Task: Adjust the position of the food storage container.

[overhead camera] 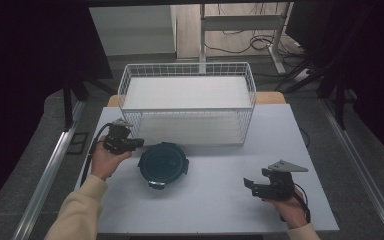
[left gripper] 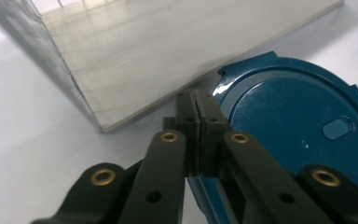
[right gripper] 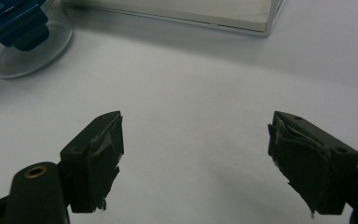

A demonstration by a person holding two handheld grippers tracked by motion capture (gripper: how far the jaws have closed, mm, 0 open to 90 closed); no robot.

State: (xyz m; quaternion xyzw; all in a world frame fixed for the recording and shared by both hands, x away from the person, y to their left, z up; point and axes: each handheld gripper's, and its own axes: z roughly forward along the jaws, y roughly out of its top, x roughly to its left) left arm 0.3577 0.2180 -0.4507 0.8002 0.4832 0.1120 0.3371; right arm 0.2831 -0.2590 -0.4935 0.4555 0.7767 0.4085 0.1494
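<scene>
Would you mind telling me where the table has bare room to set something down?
The widest bare patch lies between the round blue-lidded container and the right gripper, in front of the wire basket. The table's right strip beside the basket is also bare. It is crowded on the left, where the left gripper sits against the container's lid close to the basket.

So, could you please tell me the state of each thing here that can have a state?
Left gripper: jaws shut, nothing seen between them, at the container's rim.
Right gripper: jaws open, empty, above bare table.
Round glass container: upright on the table, blue lid on; whether its clips are latched cannot be told.
White wire basket: upright, nothing in it.
</scene>
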